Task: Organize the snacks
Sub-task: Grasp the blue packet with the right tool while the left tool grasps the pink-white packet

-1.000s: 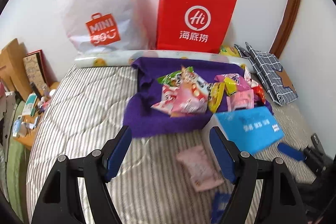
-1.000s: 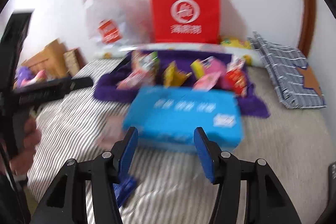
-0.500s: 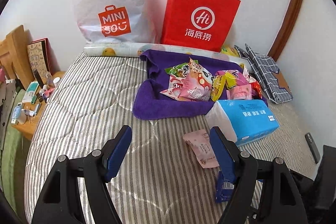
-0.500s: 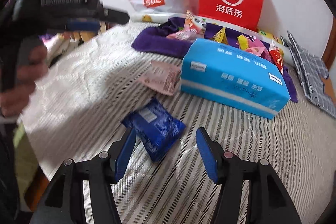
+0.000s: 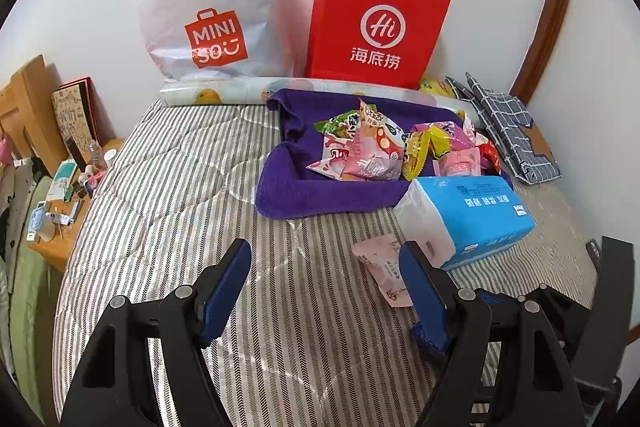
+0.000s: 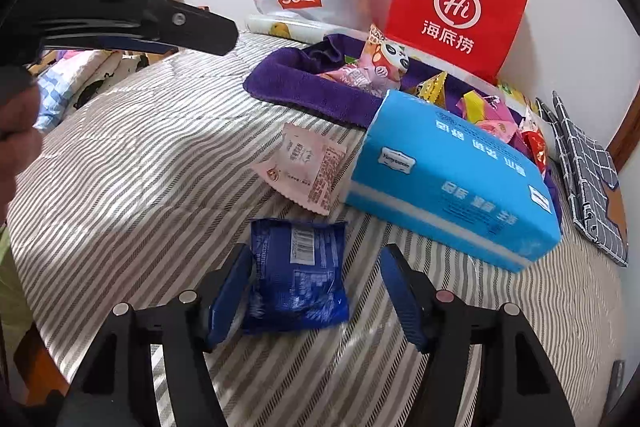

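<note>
A dark blue snack packet (image 6: pixel 300 279) lies flat on the striped bed, between the fingers of my right gripper (image 6: pixel 316 255). Its jaws are opening; the left finger is at the packet's edge and the right finger stands clear of it. A pink snack packet (image 6: pixel 304 163) lies just beyond, against a blue tissue pack (image 6: pixel 452 179). My left gripper (image 5: pixel 324 251) hangs open over bare bedding, with the pink packet (image 5: pixel 380 263) beside its right finger. Several bright snack packets (image 5: pixel 380 151) are heaped on a purple towel (image 5: pixel 320 195) farther back.
A red paper bag (image 5: pixel 376 23) and a white plastic shopping bag (image 5: pixel 208 11) stand against the wall. A checked grey cloth (image 5: pixel 508 135) lies at the right. A cluttered wooden bedside table (image 5: pixel 60 211) borders the bed's left edge. A person's hand (image 6: pixel 16 131) holds the left gripper.
My right gripper has come down and in over the blue packet, rolled level, and its jaws have widened around it. The left gripper has shifted only slightly.
</note>
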### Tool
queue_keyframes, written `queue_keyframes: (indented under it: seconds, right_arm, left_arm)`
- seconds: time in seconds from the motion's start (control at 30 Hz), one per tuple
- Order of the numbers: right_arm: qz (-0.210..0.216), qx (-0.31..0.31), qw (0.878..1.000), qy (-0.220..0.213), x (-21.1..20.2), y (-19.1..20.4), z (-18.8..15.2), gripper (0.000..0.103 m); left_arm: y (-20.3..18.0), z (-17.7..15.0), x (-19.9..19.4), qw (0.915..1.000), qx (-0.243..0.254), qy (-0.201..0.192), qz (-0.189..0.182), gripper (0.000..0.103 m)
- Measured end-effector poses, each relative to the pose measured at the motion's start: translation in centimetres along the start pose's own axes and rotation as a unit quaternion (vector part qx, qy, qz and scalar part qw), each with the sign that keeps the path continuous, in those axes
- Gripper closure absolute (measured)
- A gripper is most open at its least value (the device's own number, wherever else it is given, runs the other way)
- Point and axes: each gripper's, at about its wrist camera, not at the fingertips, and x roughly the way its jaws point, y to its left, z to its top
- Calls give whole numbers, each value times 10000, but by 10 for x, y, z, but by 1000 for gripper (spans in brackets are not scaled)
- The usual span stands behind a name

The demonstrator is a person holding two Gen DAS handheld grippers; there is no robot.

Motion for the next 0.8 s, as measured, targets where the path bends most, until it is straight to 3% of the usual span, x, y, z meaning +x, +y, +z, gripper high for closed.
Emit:
queue_keyframes:
  seconds: [0.03,0.07,0.23,0.57,0.8]
  right_arm:
    - [86,54,9999,-2,1,-1,-1,47]
    - [222,146,9996,-48,-1,-4,-3,63]
    - [283,469,9983,-223,-16,-16,-10,64]
    - [-430,1198,9909,-430,-45,-83,-35,63]
    - [-713,1573,9842,-377,-44,-118,-55,63]
  left_arm:
    - [0,0,1,10000,-5,14,7,27]
    - [1,-1,2,10000,1,37,19,27]
    - [2,-6,15,9998,-20,204,32,27]
    - [-20,-17,50,9970,-141,639,-406,28]
    - [-43,-20,84,9935,-109,1046,-429,44]
